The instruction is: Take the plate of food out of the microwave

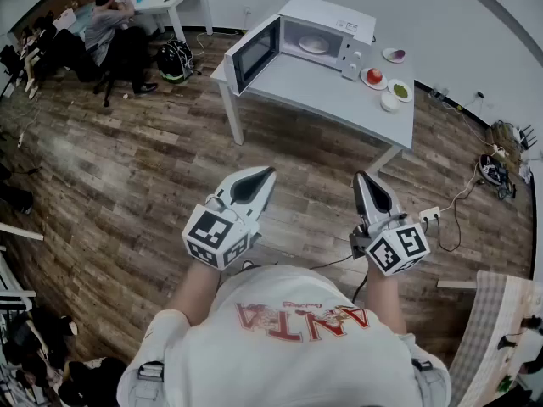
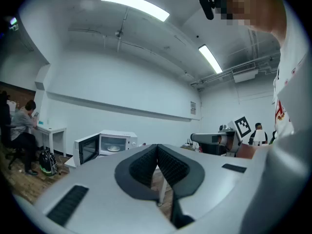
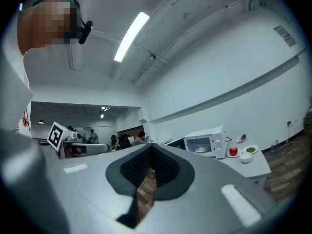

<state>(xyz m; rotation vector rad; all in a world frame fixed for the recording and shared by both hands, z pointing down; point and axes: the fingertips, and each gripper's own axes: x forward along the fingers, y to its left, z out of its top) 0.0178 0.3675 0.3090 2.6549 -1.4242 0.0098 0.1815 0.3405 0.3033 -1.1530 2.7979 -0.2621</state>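
Observation:
A white microwave (image 1: 327,32) stands on a white table (image 1: 314,91) across the room, its door (image 1: 252,53) swung open to the left. A pale plate of food (image 1: 313,46) sits inside it. Both grippers are held close to the person's body, far from the table. My left gripper (image 1: 265,176) and right gripper (image 1: 360,179) point toward the table, jaws shut and empty. The left gripper view shows the microwave (image 2: 114,143) beyond the shut left gripper (image 2: 157,147). In the right gripper view the microwave (image 3: 207,141) lies right of the shut right gripper (image 3: 151,147).
Right of the microwave sit a plate with a red fruit (image 1: 373,77), a plate of green food (image 1: 400,90), a white bowl (image 1: 389,102) and a small dish (image 1: 394,55). A power strip with cables (image 1: 428,214) lies on the wooden floor. A seated person (image 1: 102,28) and a backpack (image 1: 175,60) are at the back left.

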